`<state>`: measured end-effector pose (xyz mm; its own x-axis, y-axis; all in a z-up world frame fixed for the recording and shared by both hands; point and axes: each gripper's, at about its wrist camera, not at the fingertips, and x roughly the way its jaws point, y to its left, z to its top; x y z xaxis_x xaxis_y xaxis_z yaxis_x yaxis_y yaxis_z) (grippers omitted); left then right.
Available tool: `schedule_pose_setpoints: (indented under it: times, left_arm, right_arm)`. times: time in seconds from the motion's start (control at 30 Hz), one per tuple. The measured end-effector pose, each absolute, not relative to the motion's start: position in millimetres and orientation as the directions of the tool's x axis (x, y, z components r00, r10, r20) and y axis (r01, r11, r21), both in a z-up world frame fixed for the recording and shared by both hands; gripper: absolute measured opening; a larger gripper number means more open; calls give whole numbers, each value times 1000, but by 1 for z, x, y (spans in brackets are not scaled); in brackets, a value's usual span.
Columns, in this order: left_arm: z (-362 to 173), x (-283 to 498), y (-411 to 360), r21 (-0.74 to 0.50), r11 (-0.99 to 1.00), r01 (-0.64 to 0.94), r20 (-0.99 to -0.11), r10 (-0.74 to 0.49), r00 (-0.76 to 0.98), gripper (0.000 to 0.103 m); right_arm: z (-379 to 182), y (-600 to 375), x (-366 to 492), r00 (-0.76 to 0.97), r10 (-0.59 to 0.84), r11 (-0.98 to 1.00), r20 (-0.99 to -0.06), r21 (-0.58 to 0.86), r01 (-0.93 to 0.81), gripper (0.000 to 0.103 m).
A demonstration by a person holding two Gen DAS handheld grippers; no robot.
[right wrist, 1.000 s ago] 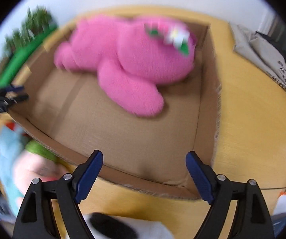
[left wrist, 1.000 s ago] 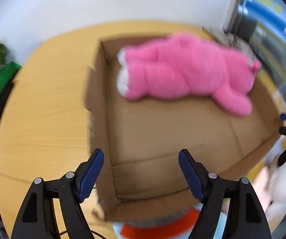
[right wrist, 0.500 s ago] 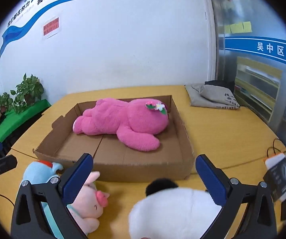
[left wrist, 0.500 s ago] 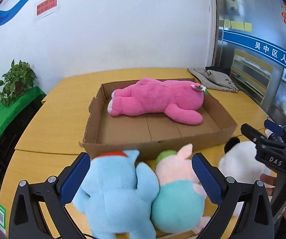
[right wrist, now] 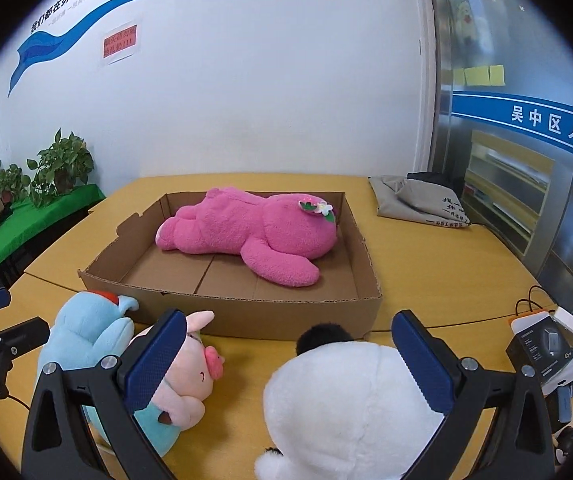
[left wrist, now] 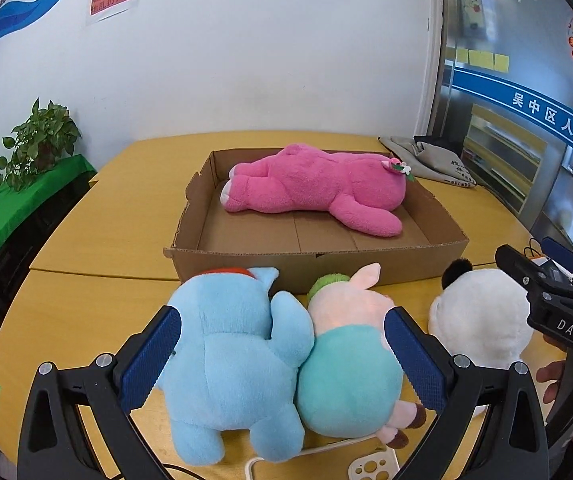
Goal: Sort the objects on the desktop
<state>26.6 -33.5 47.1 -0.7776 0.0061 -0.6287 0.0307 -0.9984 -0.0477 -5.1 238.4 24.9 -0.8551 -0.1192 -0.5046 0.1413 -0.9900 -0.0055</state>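
Yellow wood-grain laminate covers the table [left wrist: 98, 236], whose top shows a seam between two joined sections. Nearest the cameras, the left gripper [left wrist: 282, 358] hangs with its jaws spread wide and nothing between the blue pads [left wrist: 152, 356]; behind it a light blue plush elephant [left wrist: 230, 364] and a pink pig plush in a teal outfit [left wrist: 350, 360] lie pressed side by side on the tabletop. A white cable [left wrist: 306, 450] runs out from under them. The right gripper [right wrist: 286, 360] is likewise released, jaws apart, poised over a white panda plush with a black ear [right wrist: 350, 404] that sits just right of the pig.

Just beyond the three toys, touching or nearly touching them, stands a shallow cardboard tray box [left wrist: 366, 264]. A big pink plush bear [left wrist: 318, 190] lies on its side in the far half of the box, a small flower on its head [right wrist: 318, 207].

Off to the right near the table edge sits a black product box with an orange end [right wrist: 542, 344] beside dark cables. Farther back on the right corner lies a folded grey cloth bag [right wrist: 418, 200].

Behind the table rises a white wall carrying a blue wave stripe [right wrist: 86, 20] and a red notice [right wrist: 120, 44]. Potted green plants [left wrist: 38, 140] stand on a green-covered ledge [left wrist: 14, 208] at the left; at the right, a glass partition bears a blue band with white Chinese characters [left wrist: 546, 116] and yellow sticky notes [right wrist: 480, 75].
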Motion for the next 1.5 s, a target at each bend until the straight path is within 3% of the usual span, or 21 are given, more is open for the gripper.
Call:
schedule_pose_setpoints:
  times: [1.5]
  left_arm:
    - [38, 9, -64, -93, -995, -20, -654, 76, -753, 103]
  right_arm:
    - [14, 215, -18, -831, -73, -993, -551, -40, 114, 103]
